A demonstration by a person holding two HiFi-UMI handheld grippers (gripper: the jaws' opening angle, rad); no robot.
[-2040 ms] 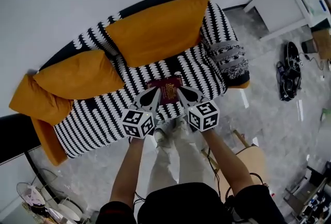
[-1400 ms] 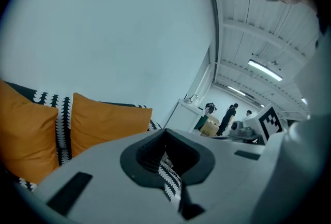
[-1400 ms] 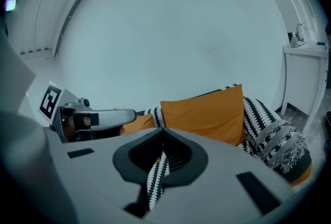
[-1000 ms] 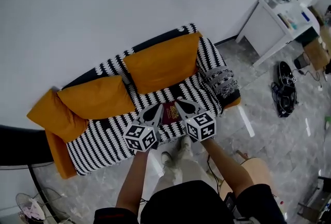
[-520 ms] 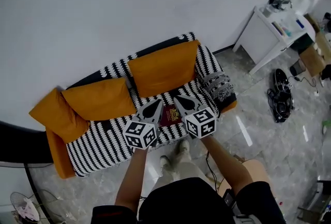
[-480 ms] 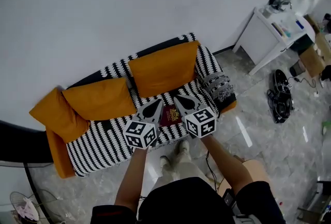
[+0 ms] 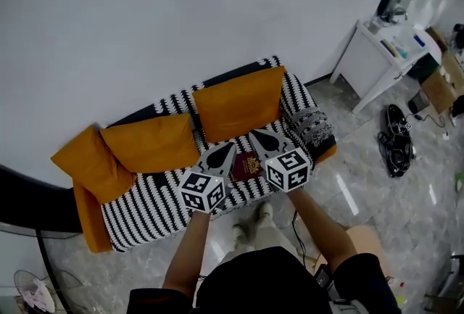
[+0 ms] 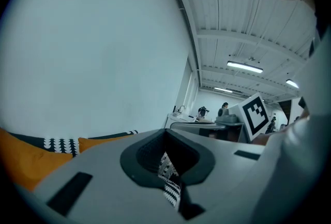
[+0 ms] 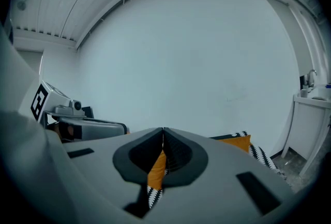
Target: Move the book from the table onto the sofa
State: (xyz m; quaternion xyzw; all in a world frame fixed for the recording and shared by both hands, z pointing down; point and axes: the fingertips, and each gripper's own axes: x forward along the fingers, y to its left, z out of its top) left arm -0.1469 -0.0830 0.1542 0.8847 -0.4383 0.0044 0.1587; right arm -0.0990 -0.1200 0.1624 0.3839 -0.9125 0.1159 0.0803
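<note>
A dark red book lies flat on the seat of the black-and-white patterned sofa, in front of the orange back cushions. My left gripper is held up in the air just left of the book, jaws shut and empty. At the book's right, my right gripper hangs the same way, shut with nothing in it. Neither touches the book. In the left gripper view the left gripper shows closed tips against the wall, and in the right gripper view the right gripper likewise.
A white side table stands right of the sofa, with black gear on the marble floor beside it. A wooden stool is at my right, a dark table edge at my left. My feet stand before the sofa.
Both grippers have risen away from the sofa seat, still shut. The book stays where it lies. The head view has pulled back, so the sofa looks smaller.
</note>
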